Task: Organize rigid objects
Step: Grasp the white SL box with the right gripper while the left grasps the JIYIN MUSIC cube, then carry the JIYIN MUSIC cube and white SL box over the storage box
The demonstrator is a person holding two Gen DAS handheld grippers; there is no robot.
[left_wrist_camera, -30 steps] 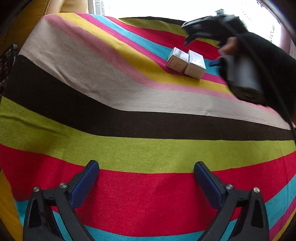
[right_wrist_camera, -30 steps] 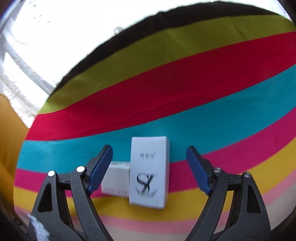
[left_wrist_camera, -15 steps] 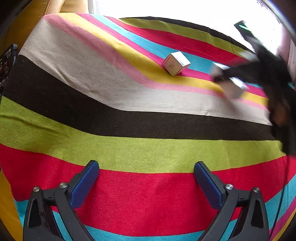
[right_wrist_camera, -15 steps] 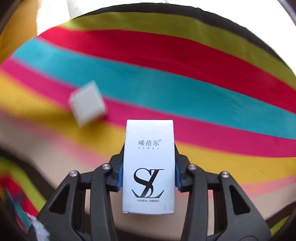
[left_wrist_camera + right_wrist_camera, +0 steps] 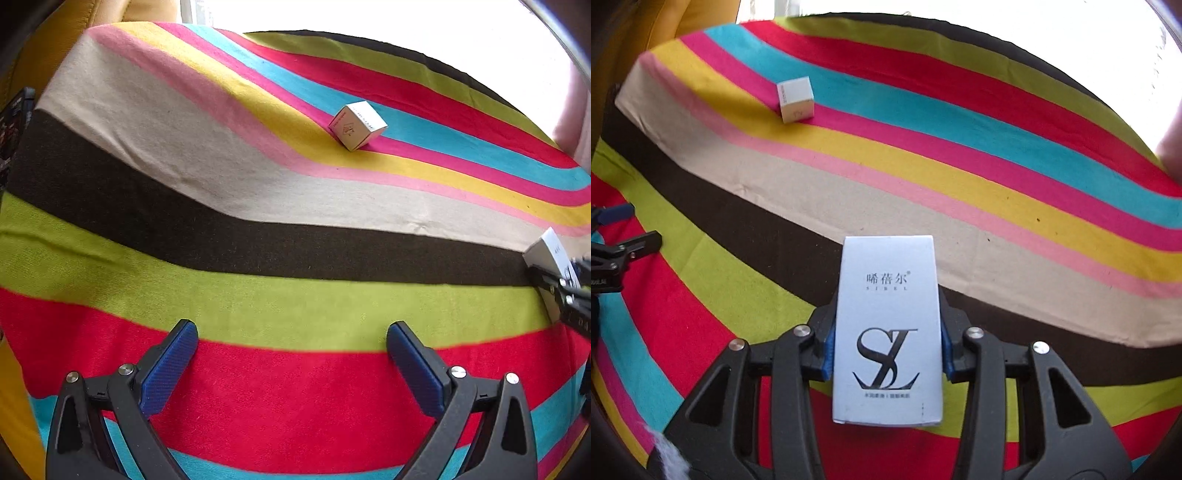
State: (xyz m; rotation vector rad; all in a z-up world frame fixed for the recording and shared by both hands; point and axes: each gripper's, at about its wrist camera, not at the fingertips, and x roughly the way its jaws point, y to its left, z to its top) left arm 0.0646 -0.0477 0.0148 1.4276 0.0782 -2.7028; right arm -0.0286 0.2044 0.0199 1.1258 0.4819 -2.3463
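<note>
Carrying the tall box [image 5: 886, 332], right claw [image 5: 886, 354] clamped on its sides, above the cloth [image 5: 923, 229]. Small box [image 5: 795, 99] is sitting far ahead-left of that claw. Left claw [image 5: 291, 354] is hanging open, empty. Next move, I'd judge: pick a drop spot, lower, release. Right view is showing the grip and label; left view is catching only the box's edge.

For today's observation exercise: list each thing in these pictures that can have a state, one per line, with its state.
Tall white box: clamped in the right gripper, held above the cloth.
Small white box: lying free on the striped cloth, closed.
Left gripper: open, empty.
</note>
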